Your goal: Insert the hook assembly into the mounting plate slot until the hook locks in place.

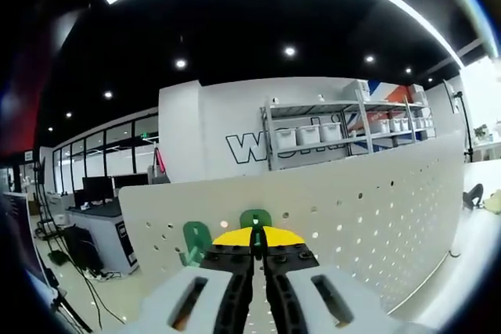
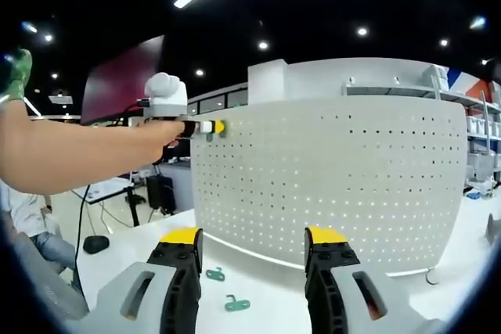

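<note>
The left gripper (image 1: 257, 246), jaws closed on a green hook (image 1: 255, 223), meets the pegboard (image 2: 337, 177) head-on, apparently touching (right gripper (image 2: 254, 249) gapes empty).

Your left gripper (image 1: 254, 242) has black jaws with yellow tips and a pale grey body, and between the tips you hold a green hook (image 1: 255, 220). A second green hook (image 1: 196, 242) sits on the white pegboard (image 1: 376, 209), which has a regular pattern of small round holes. Your right gripper (image 2: 254, 240) has the same colours: black jaws, yellow tips, grey body. On the white table (image 2: 266, 291) two more green hooks (image 2: 227, 289) lie. The ceiling (image 1: 258, 13) is black with white lights.
</note>
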Available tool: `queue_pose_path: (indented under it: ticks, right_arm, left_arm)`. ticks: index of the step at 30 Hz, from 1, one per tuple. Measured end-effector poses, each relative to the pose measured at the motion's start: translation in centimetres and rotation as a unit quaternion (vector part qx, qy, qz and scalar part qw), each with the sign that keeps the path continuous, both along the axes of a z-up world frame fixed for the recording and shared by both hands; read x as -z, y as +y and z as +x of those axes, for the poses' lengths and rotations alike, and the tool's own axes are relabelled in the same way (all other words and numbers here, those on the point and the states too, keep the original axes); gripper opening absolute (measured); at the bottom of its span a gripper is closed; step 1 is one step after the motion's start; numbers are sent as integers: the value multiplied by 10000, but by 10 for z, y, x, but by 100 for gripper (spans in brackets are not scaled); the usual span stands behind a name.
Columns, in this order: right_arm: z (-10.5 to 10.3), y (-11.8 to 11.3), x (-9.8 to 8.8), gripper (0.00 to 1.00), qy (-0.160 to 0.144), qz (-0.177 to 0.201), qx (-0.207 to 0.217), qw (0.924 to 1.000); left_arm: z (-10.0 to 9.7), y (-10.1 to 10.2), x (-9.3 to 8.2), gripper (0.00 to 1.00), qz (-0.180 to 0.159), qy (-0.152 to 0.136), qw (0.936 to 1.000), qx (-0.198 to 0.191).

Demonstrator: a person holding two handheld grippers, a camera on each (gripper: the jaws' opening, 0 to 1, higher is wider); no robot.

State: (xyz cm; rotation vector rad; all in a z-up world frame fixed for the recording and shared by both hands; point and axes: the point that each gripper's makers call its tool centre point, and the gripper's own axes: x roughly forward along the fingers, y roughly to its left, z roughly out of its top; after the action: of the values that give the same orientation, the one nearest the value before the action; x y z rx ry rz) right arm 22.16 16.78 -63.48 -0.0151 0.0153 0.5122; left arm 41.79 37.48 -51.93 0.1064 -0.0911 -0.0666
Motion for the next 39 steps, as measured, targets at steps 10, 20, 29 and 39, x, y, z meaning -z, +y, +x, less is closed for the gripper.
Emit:
queue_pose_path:
  ticks: [10, 20, 29, 39]
  right_arm:
    - [1, -1, 1, 53, 14, -2, 11, 10000]
    - [2, -2, 3, 53, 32, 3, 18, 10000]
    - [1, -3, 3, 53, 32, 3, 19, 10000]
    - [1, -2, 1, 53, 16, -4, 9, 10000]
  left_arm:
    - [3, 0, 2, 3, 55, 15, 10000, -1]
    - [4, -1, 3, 3, 213, -20, 9998, -19]
    - [3, -2, 5, 3, 465, -10, 9989, -43]
    - [2, -2, 5, 4, 367, -9, 9993, -16]
